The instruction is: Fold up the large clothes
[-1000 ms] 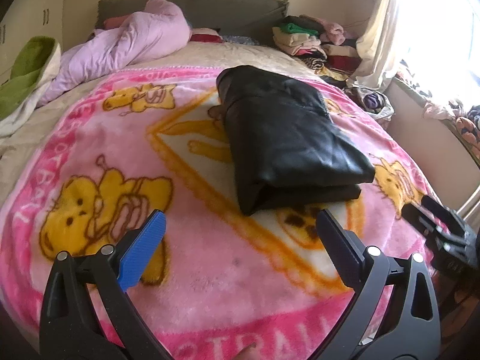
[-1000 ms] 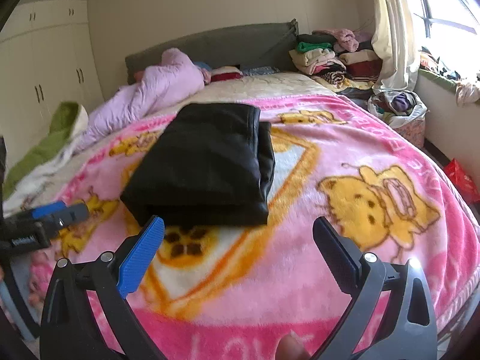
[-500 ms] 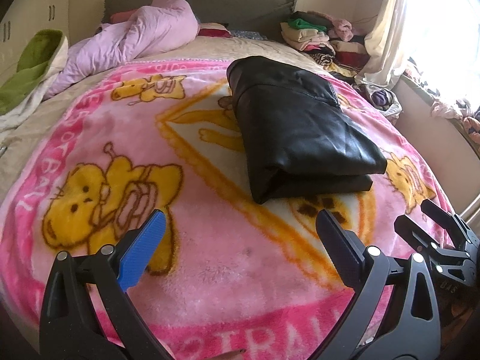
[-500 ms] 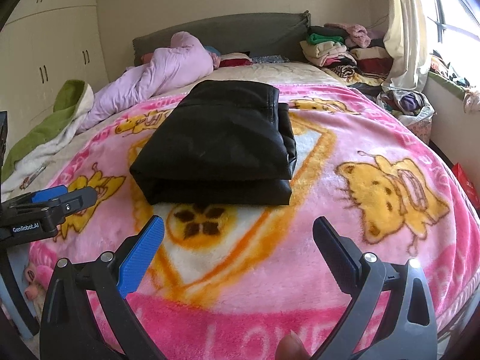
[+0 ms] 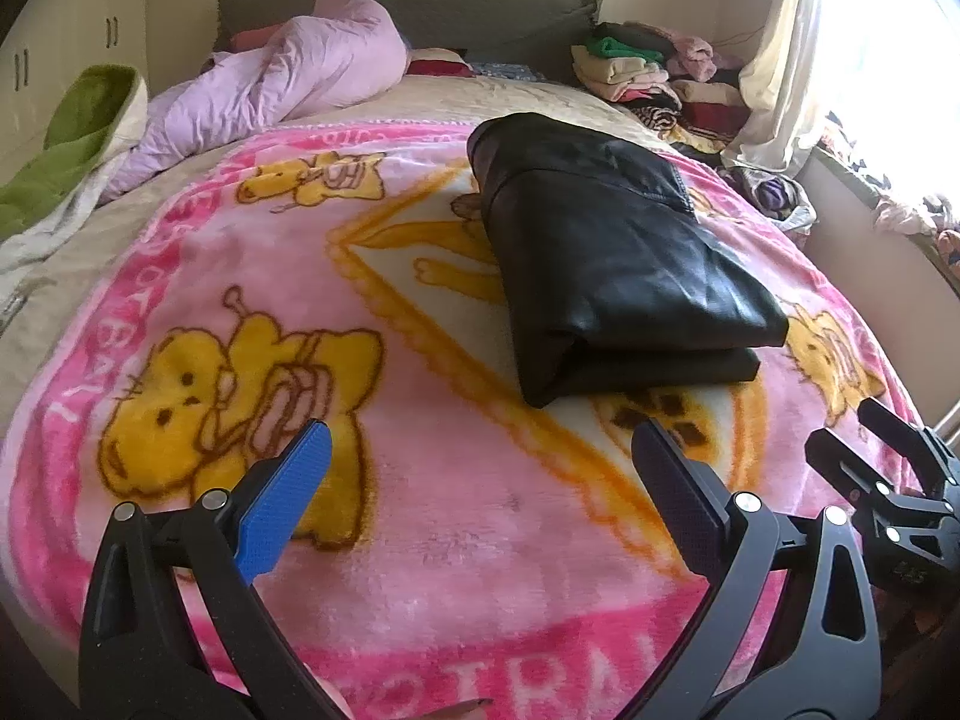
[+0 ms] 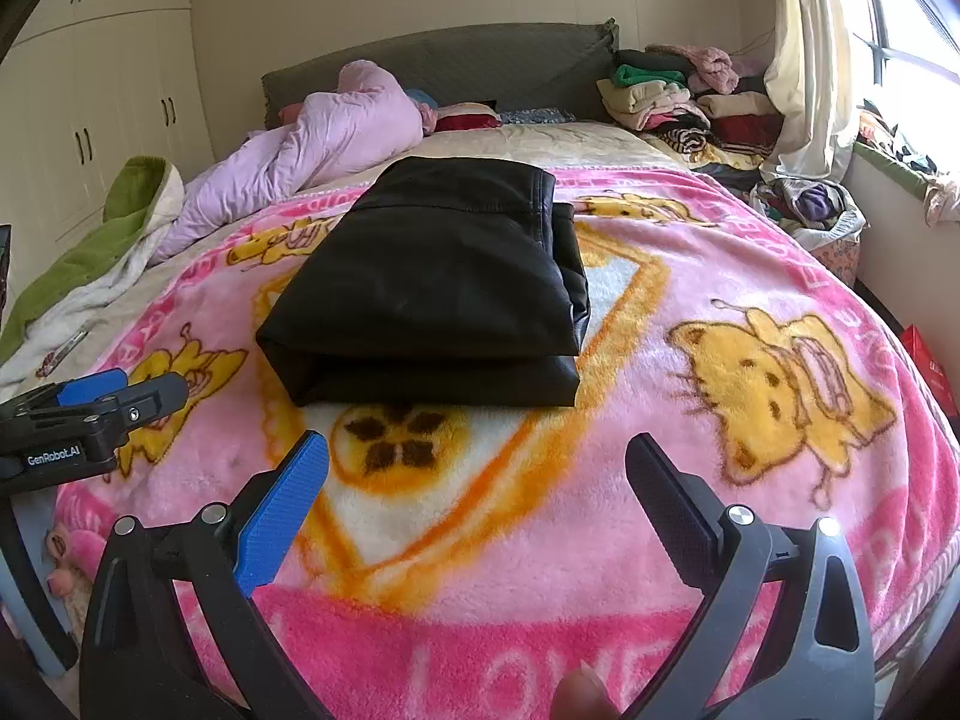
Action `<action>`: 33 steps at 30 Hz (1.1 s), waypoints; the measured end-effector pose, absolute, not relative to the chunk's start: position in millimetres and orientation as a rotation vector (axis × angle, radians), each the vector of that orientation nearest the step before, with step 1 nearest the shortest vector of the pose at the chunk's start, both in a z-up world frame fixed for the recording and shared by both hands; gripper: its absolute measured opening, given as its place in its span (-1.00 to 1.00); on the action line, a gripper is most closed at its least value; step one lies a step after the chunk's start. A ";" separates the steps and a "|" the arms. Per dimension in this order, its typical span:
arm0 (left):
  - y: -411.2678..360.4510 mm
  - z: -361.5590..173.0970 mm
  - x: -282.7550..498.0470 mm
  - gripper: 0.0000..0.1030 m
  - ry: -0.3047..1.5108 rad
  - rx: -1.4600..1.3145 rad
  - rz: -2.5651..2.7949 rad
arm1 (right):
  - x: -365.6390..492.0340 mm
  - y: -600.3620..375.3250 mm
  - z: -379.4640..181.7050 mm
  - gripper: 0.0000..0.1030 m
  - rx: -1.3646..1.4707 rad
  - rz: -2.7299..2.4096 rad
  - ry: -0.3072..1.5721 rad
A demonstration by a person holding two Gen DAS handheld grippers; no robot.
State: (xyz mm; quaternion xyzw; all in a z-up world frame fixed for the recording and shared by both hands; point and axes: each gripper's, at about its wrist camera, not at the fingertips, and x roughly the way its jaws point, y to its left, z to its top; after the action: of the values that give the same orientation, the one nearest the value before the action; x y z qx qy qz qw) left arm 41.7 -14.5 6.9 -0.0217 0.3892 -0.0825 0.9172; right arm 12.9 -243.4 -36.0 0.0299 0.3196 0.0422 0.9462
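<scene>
Garment: we see the folded black garment [image 6: 432, 294] lying mid-blanket.
Blanket: pink blanket [image 6: 600, 480], letters "LOVE" partly readable.
Left gripper [image 5: 474, 498]: jaws wide, empty; "GenRobot.AI" printed.
Right gripper [image 6: 477, 504]: jaws wide, empty.

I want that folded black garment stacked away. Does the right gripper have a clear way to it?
Probably yes: the right gripper is open, and only bare pink blanket lies before the folded black garment.

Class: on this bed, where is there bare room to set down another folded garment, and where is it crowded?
Free: pink blanket right of the folded black garment, and the strip between it and both open grippers. Crowded: clothes pile by the headboard, lilac duvet far left.
</scene>
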 end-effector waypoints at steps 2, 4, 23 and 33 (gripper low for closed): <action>-14.6 7.0 42.1 0.82 0.803 -0.040 -0.162 | 12.5 -243.2 -35.6 0.92 0.054 0.086 0.651; -14.5 7.1 42.0 0.82 0.802 -0.037 -0.159 | 12.4 -243.5 -35.8 0.92 0.054 0.088 0.650; -15.5 7.3 41.3 0.82 0.799 -0.038 -0.161 | 12.2 -243.3 -35.1 0.92 0.049 0.093 0.652; -15.0 8.7 41.1 0.82 0.797 -0.036 -0.157 | 12.3 -242.6 -35.4 0.92 0.052 0.094 0.656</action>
State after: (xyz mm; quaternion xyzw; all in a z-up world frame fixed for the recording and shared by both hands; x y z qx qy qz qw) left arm 41.1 -15.0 8.7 -0.0176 0.3876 -0.0761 0.9185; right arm 12.3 -242.6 -35.4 0.0254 0.3219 0.0461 0.9453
